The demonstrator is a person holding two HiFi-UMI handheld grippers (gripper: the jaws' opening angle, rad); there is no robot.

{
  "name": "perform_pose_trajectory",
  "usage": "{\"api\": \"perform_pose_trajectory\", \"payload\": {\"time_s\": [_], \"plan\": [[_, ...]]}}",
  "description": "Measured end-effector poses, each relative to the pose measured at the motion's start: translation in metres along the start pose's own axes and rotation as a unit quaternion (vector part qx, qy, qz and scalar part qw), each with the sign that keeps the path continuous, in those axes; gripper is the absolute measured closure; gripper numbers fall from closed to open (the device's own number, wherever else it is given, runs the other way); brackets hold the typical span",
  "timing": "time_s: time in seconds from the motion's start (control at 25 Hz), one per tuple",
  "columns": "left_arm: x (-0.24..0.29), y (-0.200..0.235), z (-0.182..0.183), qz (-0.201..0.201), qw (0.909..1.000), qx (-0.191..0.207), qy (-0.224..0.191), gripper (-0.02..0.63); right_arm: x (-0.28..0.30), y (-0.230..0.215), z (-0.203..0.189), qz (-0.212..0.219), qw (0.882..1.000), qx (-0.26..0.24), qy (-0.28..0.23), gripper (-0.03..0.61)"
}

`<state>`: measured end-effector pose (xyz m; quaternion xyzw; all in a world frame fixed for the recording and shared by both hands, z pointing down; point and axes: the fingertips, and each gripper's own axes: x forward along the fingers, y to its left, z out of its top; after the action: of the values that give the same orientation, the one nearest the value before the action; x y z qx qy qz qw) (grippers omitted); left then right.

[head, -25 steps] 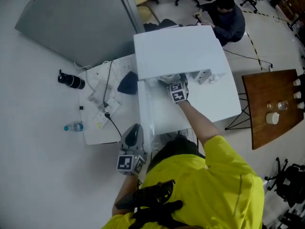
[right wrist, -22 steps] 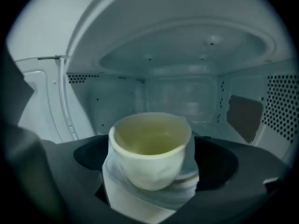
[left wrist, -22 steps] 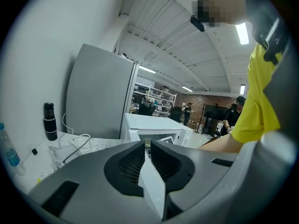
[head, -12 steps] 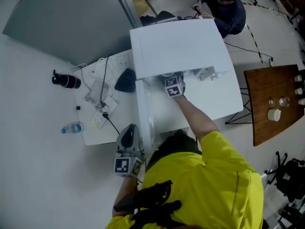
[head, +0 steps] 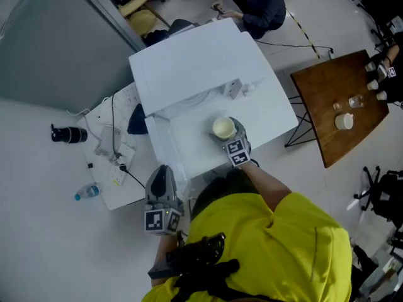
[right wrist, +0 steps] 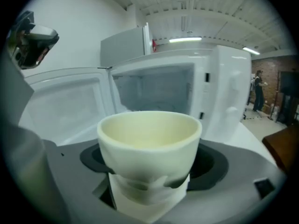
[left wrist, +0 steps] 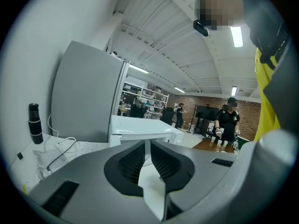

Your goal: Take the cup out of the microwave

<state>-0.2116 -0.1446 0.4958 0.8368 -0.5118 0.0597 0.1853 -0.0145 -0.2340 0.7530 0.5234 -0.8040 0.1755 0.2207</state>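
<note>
Cup (right wrist: 149, 143): cream, thick-walled, smooth, no handle visible. Prob. ceramic or hard plastic, so stiff, won't give under squeeze, may chip if knocked. Inside looks empty & dry, so light. Wall is glossy & tapers toward the base, so it could slip or tilt if the grip is light. Best hold is low on the wall, opposite sides, under the flare.

R gripper (head: 230, 138) has it exactly there: fingers clamped on the cup's lower half, rim upright & level. The cup is already out of the cavity, in front of the oven mouth, over the white worktop (head: 272, 115).

L gripper (left wrist: 145, 148): fingers narrow, nearly together, nothing btwn them. It hangs near the person's side, at the worktop's near edge, well apart from the cup.

In the way:
- Microwave door (right wrist: 65, 101) stands swung open on the L, close beside the cup's path.
- Microwave (head: 195, 61) is right behind, its control panel (right wrist: 229, 97) to the R.
- Worktop in front of the oven looks bare, so there's room to set down.

Further off:
- L end of the worktop: cables & power strip (head: 116, 159), dark lump (head: 137, 119).
- Black flask (head: 66, 134) and water bottle (head: 85, 192) out to the L.
- Small white item (head: 236, 88) beside the oven.
- Wooden table (head: 327, 87) w/ small cups, well apart to the R.
- Seated person (head: 255, 5) beyond the oven.
</note>
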Motion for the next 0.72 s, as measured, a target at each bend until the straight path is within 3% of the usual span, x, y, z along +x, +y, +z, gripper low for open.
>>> {"api": "perform_pose_trajectory", "payload": {"time_s": [0.16, 0.36, 0.48, 0.72], "plan": [[0.019, -0.030, -0.009, -0.022, 0.9996, 0.000, 0.015, 0.583, -0.030, -0.120, -0.041, -0.064, 0.998, 0.016, 0.021, 0.110], [0.031, -0.051, -0.019, -0.028, 0.9991, 0.002, 0.033, 0.583, -0.035, -0.242, -0.051, -0.111, 0.993, 0.024, 0.024, 0.110], [0.032, -0.054, -0.025, -0.026, 0.9986, 0.004, 0.046, 0.583, -0.026, -0.274, -0.050, -0.118, 0.992, 0.034, 0.015, 0.110], [0.035, -0.055, -0.038, -0.011, 0.9980, -0.006, 0.062, 0.583, -0.005, -0.288, -0.048, -0.112, 0.993, 0.042, 0.013, 0.109]]}}
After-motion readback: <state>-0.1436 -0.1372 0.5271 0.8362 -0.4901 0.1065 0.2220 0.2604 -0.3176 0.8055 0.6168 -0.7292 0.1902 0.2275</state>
